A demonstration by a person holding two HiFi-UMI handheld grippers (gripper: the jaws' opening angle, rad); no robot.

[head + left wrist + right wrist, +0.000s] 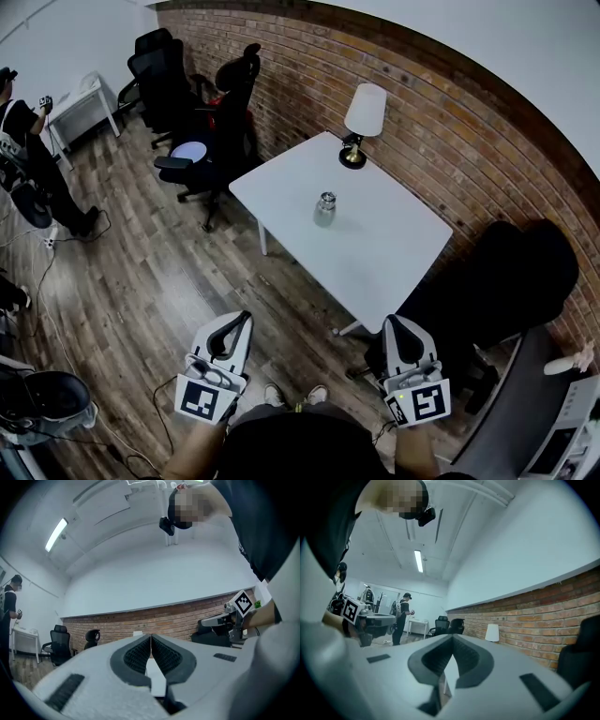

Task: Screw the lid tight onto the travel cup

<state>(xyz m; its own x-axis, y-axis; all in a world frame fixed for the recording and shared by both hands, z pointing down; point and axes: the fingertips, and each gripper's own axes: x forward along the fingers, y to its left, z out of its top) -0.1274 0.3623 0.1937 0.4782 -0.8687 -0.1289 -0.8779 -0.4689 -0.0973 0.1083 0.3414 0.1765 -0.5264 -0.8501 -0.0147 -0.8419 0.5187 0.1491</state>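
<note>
- Two grippers show at the bottom of the head view, the left gripper (242, 323) at lower left and the right gripper (394, 326) at lower right. Each has its jaws pressed together, ribbed pads meeting at the tip, with nothing between them.
- One travel cup (324, 208), silver, stands upright near the middle of the white table (394, 253) at the centre of the frame, well apart from both grippers. How its top is closed is too small to tell.
- A table lamp (362, 122) with a white shade stands at the table's far edge, above and right of the cup and apart from it, close to the brick wall (450, 103).
- Wooden floor (150, 281) lies between the grippers and the table's near edge.
- A large black chair (497, 281) fills the right of the frame, against the table's lower right side and just above the right gripper.
- Several black office chairs (220, 122) crowd the upper left, the nearest beside the table's left corner.
- A person (28, 159) stands at the far upper left, near a small white desk (84, 108).
</note>
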